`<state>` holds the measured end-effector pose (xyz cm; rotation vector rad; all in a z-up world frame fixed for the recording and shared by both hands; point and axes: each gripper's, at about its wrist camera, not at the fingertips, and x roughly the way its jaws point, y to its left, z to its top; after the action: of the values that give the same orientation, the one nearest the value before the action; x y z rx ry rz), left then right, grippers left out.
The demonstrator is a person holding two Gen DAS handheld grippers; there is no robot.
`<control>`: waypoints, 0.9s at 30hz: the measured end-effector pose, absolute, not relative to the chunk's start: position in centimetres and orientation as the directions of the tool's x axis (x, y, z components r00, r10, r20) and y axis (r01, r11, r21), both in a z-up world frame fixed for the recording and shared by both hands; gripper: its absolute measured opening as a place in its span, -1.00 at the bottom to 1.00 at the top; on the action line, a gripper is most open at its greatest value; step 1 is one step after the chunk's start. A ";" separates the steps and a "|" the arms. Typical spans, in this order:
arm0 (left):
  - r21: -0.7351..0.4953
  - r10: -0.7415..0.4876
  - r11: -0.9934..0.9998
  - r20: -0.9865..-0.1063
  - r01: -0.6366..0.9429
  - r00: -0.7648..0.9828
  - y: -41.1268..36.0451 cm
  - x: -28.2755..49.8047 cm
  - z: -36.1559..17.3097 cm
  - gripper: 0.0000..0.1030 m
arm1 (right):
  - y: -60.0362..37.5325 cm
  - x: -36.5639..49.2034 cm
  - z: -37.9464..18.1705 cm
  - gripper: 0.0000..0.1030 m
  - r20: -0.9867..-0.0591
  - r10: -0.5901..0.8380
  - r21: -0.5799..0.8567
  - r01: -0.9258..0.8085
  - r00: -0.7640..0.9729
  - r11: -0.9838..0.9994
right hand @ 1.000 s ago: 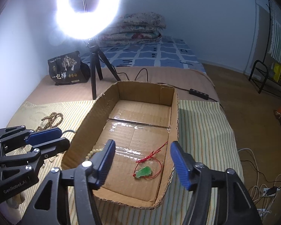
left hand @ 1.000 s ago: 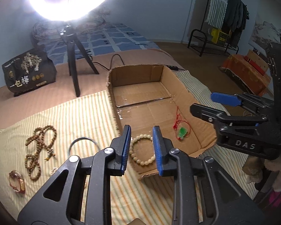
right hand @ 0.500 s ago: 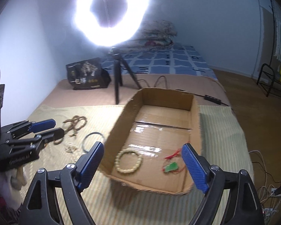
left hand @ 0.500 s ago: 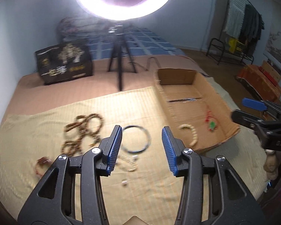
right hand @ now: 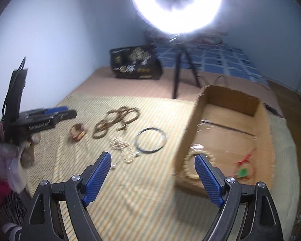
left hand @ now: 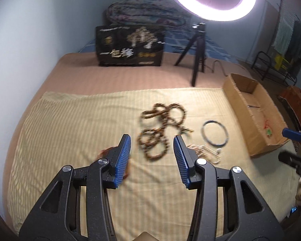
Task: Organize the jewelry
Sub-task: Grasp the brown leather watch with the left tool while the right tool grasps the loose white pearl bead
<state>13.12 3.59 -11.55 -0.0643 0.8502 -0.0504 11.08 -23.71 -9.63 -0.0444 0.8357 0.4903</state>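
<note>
Jewelry is lying partly on the striped cloth (left hand: 70, 120) and partly inside the cardboard box (right hand: 190, 132) at the cloth's right edge. A pale bead bracelet (right hand: 190, 160) and a green pendant on red string (right hand: 243, 171) are already sitting in the box. The left gripper (left hand: 152, 156) is hanging wide apart and empty over the brown bead strand (left hand: 160, 126) near the cloth's middle. The right gripper (right hand: 152, 177) is spread and empty too. I think picking up is next: going down, pinching the tangled, floppy beads.
</note>
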 end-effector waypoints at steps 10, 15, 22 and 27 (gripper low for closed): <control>-0.115 -0.032 0.988 -0.805 -0.103 0.592 9.7 13.2 -14.9 -0.12 | -17.7 10.3 -13.5 0.32 -0.777 0.441 0.156 -0.541 0.449 0.826; -0.127 -0.033 0.982 -0.841 -0.137 0.540 11.1 13.6 -17.1 -0.13 | -15.9 10.4 -15.2 0.09 -0.800 0.436 0.146 -0.570 0.413 0.809; -0.135 -0.049 0.981 -0.867 -0.140 0.496 11.1 14.3 -19.0 -0.26 | -14.8 11.1 -17.2 -0.15 -0.824 0.430 0.159 -0.578 0.370 0.801; -0.138 -0.049 0.979 -0.876 -0.152 0.479 11.3 14.9 -19.7 -0.39 | -14.2 11.6 -18.0 -0.24 -0.837 0.412 0.144 -0.581 0.361 0.801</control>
<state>14.88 11.27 -19.74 -0.2080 1.0711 0.0634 11.59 -14.15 -17.98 -0.1883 1.0165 0.6449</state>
